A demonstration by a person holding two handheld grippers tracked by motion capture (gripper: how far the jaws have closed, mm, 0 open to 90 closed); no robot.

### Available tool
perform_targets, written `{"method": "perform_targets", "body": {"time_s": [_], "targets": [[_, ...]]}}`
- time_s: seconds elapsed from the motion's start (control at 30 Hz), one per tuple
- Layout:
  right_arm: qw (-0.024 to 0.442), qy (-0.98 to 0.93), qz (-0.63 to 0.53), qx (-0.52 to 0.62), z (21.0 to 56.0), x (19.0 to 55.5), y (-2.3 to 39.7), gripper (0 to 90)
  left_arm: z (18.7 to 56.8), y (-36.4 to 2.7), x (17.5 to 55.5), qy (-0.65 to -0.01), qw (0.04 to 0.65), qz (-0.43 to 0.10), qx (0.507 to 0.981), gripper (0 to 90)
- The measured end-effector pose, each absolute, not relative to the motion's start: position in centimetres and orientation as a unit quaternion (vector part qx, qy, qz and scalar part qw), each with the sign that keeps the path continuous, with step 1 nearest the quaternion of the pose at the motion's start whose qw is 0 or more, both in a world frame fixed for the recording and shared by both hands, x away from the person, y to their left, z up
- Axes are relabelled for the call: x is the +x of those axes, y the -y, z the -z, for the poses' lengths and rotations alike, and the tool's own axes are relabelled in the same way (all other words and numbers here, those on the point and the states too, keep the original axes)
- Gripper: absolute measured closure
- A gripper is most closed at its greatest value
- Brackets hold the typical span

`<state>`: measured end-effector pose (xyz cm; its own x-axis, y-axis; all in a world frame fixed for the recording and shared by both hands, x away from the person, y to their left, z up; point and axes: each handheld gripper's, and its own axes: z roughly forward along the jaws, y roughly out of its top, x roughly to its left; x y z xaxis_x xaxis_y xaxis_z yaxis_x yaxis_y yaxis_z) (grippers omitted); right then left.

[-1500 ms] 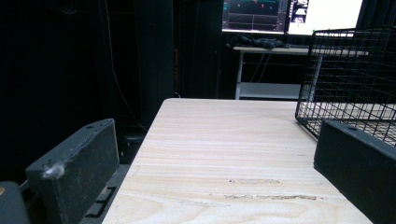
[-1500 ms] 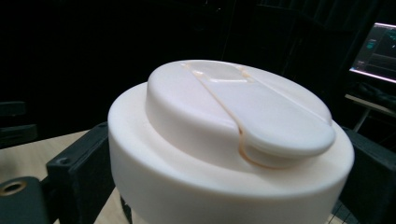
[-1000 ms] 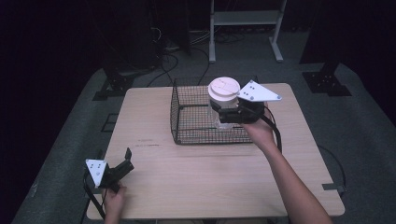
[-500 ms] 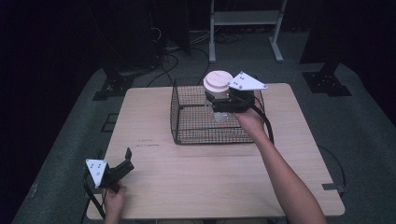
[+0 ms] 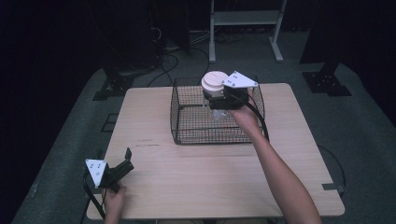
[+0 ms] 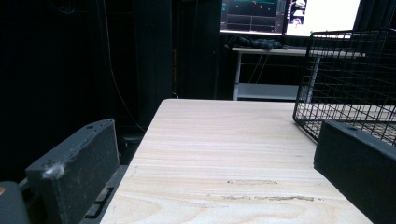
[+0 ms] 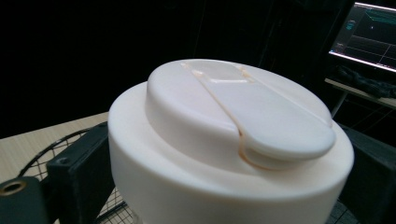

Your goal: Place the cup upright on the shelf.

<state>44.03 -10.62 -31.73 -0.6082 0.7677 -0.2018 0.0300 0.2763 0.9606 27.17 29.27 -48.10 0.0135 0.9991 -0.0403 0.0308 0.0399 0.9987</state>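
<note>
The right gripper point(image 5: 216, 99), held in the person's right hand point(image 5: 243, 116), hangs over the black wire-mesh basket point(image 5: 187, 126) that stands on the far half of the pale wooden table point(image 5: 215, 177). Its 2 black jaws are clamped on a clear plastic cup with a wide white flip-top lid point(image 5: 214, 84). The cup is upright, above the basket's open top near the far right corner, with the lid higher than the basket's rim. In the right gripper view the white lid point(image 7: 229, 140) sits very close to the camera, 1 black jaw pressed against each side of it, and a strip of basket mesh and table shows at the lower left. Whether the cup's base touches the basket floor cannot be told.

The left gripper point(image 5: 122, 164) rests at the near left corner of the table, held by the person's left hand point(image 5: 113, 201), well apart from the basket. Its jaws stand wide apart with nothing between them; in the left gripper view they frame bare tabletop point(image 6: 224, 154), and the basket's near corner point(image 6: 345, 79) stands at the right.
</note>
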Motion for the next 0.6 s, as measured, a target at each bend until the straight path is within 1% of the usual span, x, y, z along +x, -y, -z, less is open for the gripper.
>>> {"method": "perform_targets", "body": {"time_s": [0.6], "targets": [[0.331, -0.719, -0.534, 0.297, 34.1, 46.5, 10.7, 4.5, 48.1, -29.2, 27.2, -0.512, 0.505, -0.48, 0.503, 0.0]]}}
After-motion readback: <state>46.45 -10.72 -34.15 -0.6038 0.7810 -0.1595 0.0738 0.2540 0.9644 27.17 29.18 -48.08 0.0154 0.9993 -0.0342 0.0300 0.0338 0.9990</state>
